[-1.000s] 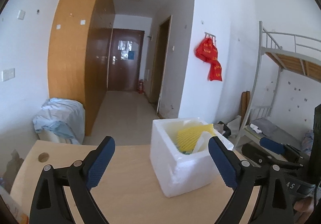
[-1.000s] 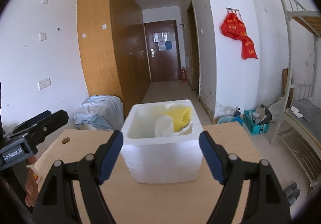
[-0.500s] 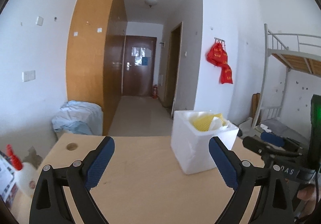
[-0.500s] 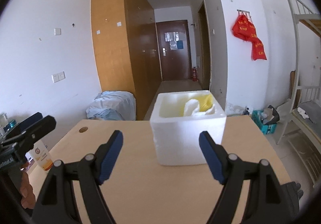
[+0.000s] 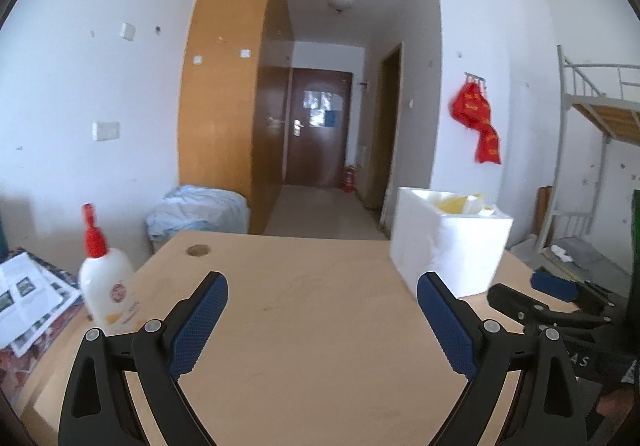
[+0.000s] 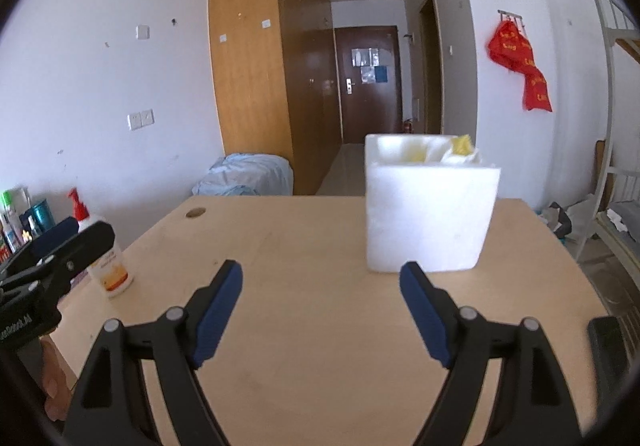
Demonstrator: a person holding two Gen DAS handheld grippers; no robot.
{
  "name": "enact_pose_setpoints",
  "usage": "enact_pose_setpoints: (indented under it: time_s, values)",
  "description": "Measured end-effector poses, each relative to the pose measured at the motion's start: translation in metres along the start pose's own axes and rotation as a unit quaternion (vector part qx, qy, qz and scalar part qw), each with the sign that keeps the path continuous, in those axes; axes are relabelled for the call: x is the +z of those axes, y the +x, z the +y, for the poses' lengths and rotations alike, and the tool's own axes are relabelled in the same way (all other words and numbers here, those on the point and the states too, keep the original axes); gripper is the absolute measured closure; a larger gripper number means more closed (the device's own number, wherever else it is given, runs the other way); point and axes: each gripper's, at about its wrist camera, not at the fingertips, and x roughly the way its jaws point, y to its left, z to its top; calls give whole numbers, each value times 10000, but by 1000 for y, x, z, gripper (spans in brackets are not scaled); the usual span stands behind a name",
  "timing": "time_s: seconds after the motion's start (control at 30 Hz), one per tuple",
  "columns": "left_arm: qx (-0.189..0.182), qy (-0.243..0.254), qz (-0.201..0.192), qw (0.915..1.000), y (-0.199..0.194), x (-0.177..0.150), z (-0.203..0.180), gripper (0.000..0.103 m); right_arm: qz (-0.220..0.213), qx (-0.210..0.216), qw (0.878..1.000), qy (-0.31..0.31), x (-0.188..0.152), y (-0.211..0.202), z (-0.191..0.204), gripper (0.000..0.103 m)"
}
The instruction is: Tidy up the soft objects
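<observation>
The right gripper (image 6: 320, 294), a black two-finger claw with blue ribbed pads, hangs empty over the pale wooden tabletop (image 6: 304, 326), its jaws wide and opening a little further, nothing between them. The left gripper (image 5: 322, 310), of the same make, is likewise spread wide and holds nothing. Both sit on the near side of the white foam box (image 6: 430, 214), short of it and not touching; the right claw faces it almost head-on, while the left claw sees it off to its right.

The box stands upright toward the far edge of the tabletop. Inside it, poking just above the rim, lie the soft objects (image 6: 460, 150): a crumpled yellow piece and something white, loosely heaped; their exact kind cannot be told from here.

The light foam box looks easy to shove or tip if a finger catches its wall on the way in, and a hard pinch could dent it. To the left of the box, at the table's edge, a white squeeze bottle with a red nozzle (image 5: 105, 282) stands beside the left claw, likely to topple if the claw swings wide.
</observation>
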Motion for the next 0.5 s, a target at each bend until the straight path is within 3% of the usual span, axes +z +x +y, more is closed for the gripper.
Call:
enact_pose_setpoints:
  time_s: [0.1, 0.2, 0.5]
  values:
    - [215, -58, -72, 9997, -6, -9, 11, 4, -77, 1, 9999, -72, -4, -5, 8, 17]
    - [384, -79, -150, 9991, -14, -14, 20, 2, -194, -24, 9997, -115, -8, -11, 16, 6]
    - [523, 30, -420, 9977, -41, -22, 28, 0, -604, -27, 9978, -278, -12, -30, 30, 2]
